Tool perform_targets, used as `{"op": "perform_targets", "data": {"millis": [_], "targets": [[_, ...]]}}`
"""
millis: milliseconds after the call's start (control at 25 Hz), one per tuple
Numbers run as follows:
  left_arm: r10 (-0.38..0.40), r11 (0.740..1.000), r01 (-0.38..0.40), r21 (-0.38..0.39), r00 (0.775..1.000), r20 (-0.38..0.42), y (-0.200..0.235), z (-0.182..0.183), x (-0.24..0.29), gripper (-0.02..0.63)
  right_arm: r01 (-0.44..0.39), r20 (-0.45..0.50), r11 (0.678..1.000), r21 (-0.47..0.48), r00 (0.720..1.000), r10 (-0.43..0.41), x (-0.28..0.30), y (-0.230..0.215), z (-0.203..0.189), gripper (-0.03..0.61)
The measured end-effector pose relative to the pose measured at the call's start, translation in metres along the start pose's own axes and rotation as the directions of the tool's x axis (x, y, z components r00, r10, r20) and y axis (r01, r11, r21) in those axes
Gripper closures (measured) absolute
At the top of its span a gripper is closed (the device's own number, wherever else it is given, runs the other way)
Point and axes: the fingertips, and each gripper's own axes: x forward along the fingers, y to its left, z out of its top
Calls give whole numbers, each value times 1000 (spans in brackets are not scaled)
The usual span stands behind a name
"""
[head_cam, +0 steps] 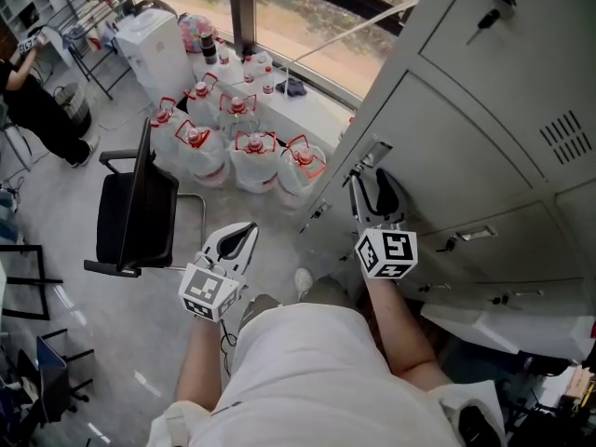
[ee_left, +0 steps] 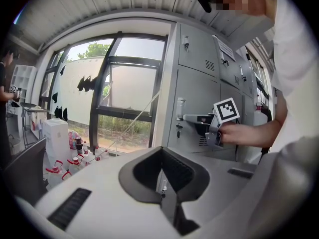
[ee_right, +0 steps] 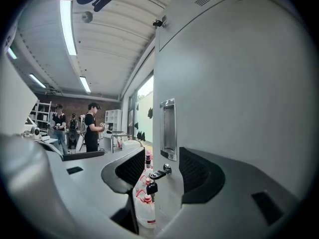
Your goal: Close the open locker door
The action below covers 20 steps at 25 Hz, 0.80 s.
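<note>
Right claw (ee_right: pixel 158 171) spread wide, straddling the edge of the locker door (ee_right: pixel 229 83), its key (ee_right: pixel 154 175) between the jaws; left claw (ee_left: pixel 164 172) released, empty, well apart

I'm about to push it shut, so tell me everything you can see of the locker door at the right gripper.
The locker door looks like light grey painted metal. Its face is plain, with vent slots near the top. A recessed metal handle sits by the free edge, and below it a key is in the lock with a dark tag hanging from it. The door is upright and seems slightly ajar. Its free edge stands between the spread jaws of the right gripper. Contact can't be confirmed.
</note>
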Motion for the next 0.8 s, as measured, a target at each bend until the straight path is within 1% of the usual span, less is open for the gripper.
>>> {"op": "perform_targets", "data": {"millis": [240, 320, 560, 680, 800], "targets": [[-59, 998, 59, 9, 998, -6, -13, 1, 12, 612, 59, -12, 998, 13, 998, -59, -21, -19, -4, 374], [-81, 997, 81, 11, 997, -7, -18, 2, 17, 612, 63, -16, 998, 21, 998, -63, -28, -22, -5, 375], [-152, 988, 152, 15, 988, -11, -37, 4, 35, 612, 17, -26, 999, 46, 1000, -16, -51, -12, -12, 409], [-183, 983, 183, 8, 983, -1, -46, 7, 43, 612, -9, -35, 999, 33, 999, 11, -63, -4, -16, 429], [-206, 978, 206, 28, 978, -16, -53, 6, 52, 612, -20, -45, 999, 29, 999, 22, -75, 1, -21, 452]]}}
